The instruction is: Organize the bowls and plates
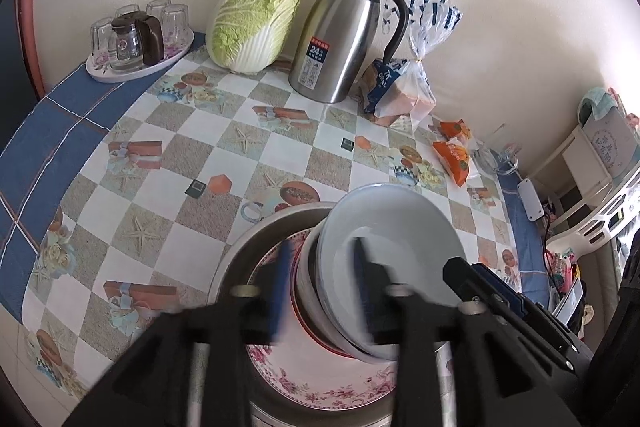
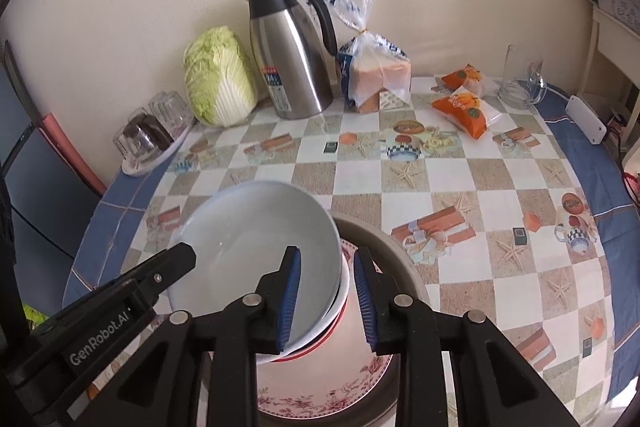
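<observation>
A pale blue bowl (image 1: 392, 239) (image 2: 248, 235) lies tilted on top of a stack of nested bowls (image 1: 316, 311), one with a red rim. The stack stands on a pink floral plate (image 1: 320, 387) (image 2: 320, 399) inside a round metal basin (image 1: 240, 247) (image 2: 400, 251). My left gripper (image 1: 320, 287) is open and straddles the left rim of the stack, its pads clear of it. My right gripper (image 2: 328, 299) is open too. One pad is inside the top bowl and the other outside the rim, with a gap showing. Each gripper's black finger shows in the other's view.
Along the wall stand a napa cabbage (image 1: 252, 23), a steel thermos jug (image 1: 344, 35), a bagged loaf (image 1: 404, 91) and orange snack packets (image 2: 464, 107). A tray of upturned glasses (image 1: 136, 39) is far left, and clear glasses (image 2: 524, 83) far right. The checked tablecloth (image 1: 180, 187) covers a round table.
</observation>
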